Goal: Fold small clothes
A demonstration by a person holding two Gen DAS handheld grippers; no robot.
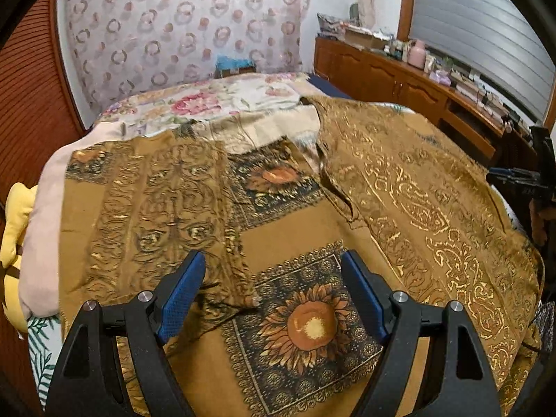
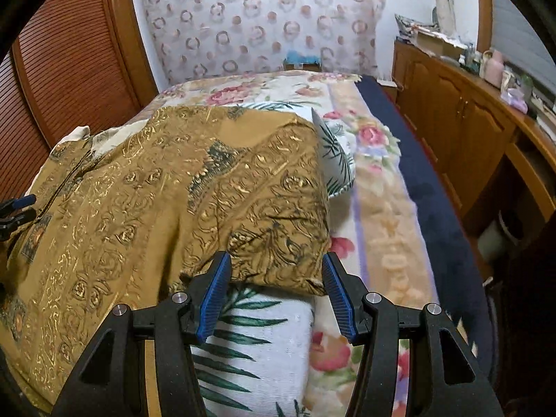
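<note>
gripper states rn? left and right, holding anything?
Left hand-held gripper: open, nothing gripped, above the brown patterned garment.
Right hand-held gripper: open, garment's edge lies between the fingers, not clamped.

A brown and gold patterned garment [image 1: 399,187] covers most of the bed [image 2: 378,187], with open floral bedding at twelve o'clock and along the three o'clock edge in the right wrist view. A leaf-print pillow [image 2: 264,340] bulges under the cloth at six o'clock there. A wooden cabinet [image 2: 462,128] cluttered on top walls off three o'clock, and slatted wooden doors [image 2: 69,55] close off nine o'clock.
</note>
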